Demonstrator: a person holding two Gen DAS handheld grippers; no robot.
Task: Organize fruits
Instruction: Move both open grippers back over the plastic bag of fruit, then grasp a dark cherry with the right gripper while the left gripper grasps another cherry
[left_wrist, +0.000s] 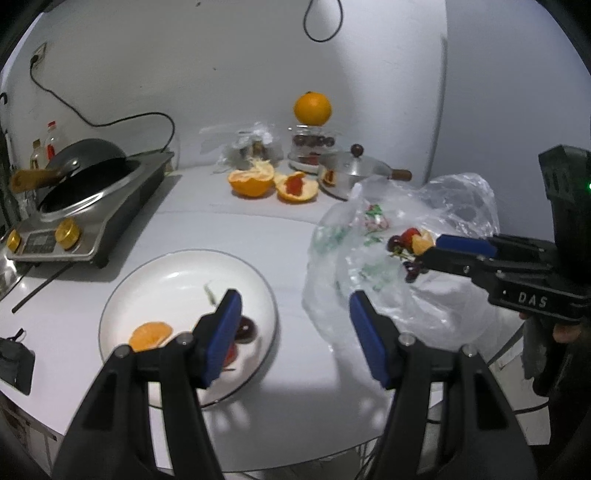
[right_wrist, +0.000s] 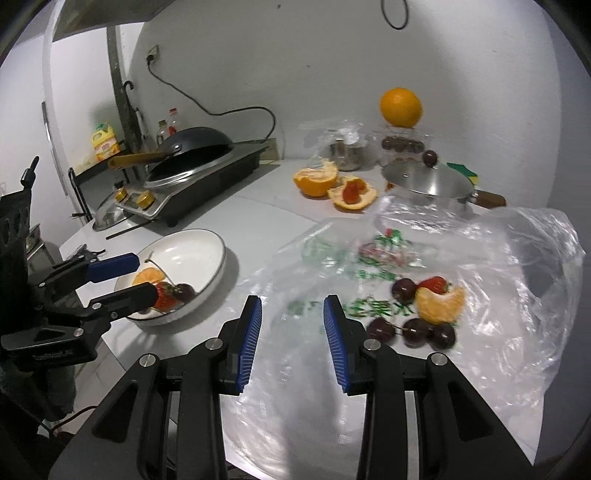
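Observation:
A white plate (left_wrist: 177, 258) holds an orange segment (left_wrist: 151, 334), a dark cherry (left_wrist: 246, 328) and a strawberry, partly hidden behind my left finger. My left gripper (left_wrist: 295, 334) hovers at the plate's right edge, open, with nothing between its blue pads. On a clear plastic bag (right_wrist: 517, 295) lie an orange segment (right_wrist: 439, 302), a strawberry (right_wrist: 436, 284) and several cherries (right_wrist: 417, 332). My right gripper (right_wrist: 293, 332) hangs over the bag's left part, jaws narrowly apart and empty. It also shows in the left wrist view, right gripper (left_wrist: 430, 253), with its tips beside that fruit pile.
An induction cooker (left_wrist: 92, 221) with a dark wok stands at the left. At the back are two orange peel halves (left_wrist: 273, 182), a whole orange (left_wrist: 312, 107) on a glass jar, and a lidded steel pot (right_wrist: 428, 182). The round table's edge runs close below both grippers.

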